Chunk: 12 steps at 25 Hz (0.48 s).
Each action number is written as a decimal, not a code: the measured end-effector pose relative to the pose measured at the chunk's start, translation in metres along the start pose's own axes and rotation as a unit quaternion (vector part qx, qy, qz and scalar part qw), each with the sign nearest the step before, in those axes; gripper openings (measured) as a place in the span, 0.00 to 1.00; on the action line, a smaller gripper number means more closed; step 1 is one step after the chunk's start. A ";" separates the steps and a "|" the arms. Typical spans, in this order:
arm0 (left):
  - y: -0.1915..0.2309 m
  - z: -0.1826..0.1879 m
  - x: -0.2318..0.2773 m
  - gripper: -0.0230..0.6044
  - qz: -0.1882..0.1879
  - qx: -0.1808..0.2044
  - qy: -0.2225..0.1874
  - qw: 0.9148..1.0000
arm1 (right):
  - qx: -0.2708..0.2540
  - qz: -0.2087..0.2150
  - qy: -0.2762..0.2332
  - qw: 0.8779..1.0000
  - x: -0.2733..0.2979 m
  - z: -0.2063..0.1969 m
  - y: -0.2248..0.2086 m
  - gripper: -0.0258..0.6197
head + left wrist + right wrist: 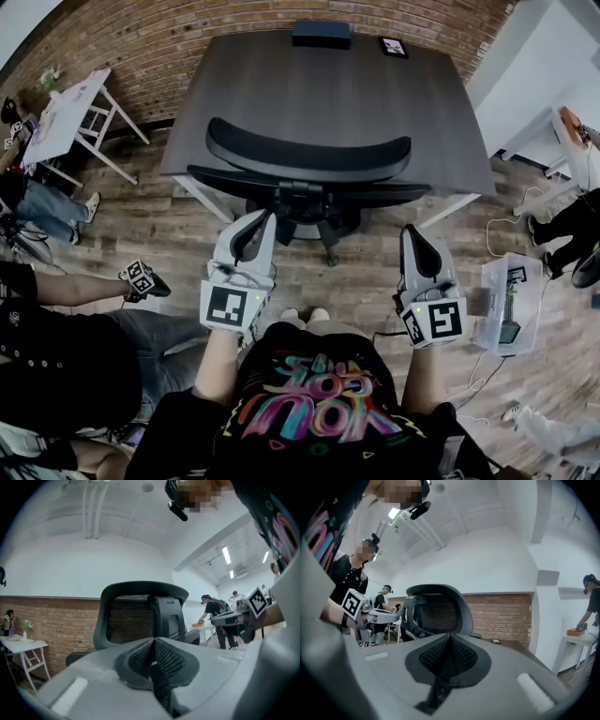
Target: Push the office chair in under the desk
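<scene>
Both claws closed, empty: left gripper, right gripper sat just behind office chair, not touching. Chair stood at desk front edge, seat seemingly partly under. Risk: uneven push would swivel chair, jamming it against desk.

Red brick wall across the back, white wall on the rt. Wood-plank floor, grey-brown. White trestle table at far left by the brick, another white table at rt. Clear plastic box on the floor, rt side. White ceiling w/ 3 strip lights lit. Room bright, even light.
</scene>
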<state>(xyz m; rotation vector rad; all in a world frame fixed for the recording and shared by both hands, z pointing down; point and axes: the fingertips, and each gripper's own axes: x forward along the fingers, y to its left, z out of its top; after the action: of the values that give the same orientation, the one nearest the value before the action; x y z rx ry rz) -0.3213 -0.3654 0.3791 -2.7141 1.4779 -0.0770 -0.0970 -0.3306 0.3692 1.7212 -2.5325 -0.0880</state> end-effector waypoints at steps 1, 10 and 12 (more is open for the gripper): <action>-0.002 -0.002 0.000 0.04 -0.001 -0.001 0.003 1.000 | 0.005 -0.003 0.001 1.000 -0.002 -0.002 -0.001 0.04; -0.010 -0.009 0.005 0.04 -0.012 -0.007 0.010 1.000 | 0.029 -0.021 0.001 0.999 -0.011 -0.010 -0.010 0.04; -0.009 -0.008 0.006 0.04 -0.011 -0.007 0.009 1.000 | 0.030 -0.021 0.001 0.999 -0.011 -0.010 -0.011 0.04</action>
<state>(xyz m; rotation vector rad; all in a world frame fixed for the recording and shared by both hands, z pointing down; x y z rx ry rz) -0.3113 -0.3653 0.3879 -2.7492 1.4580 -0.0922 -0.0824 -0.3248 0.3777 1.7944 -2.5232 -0.0125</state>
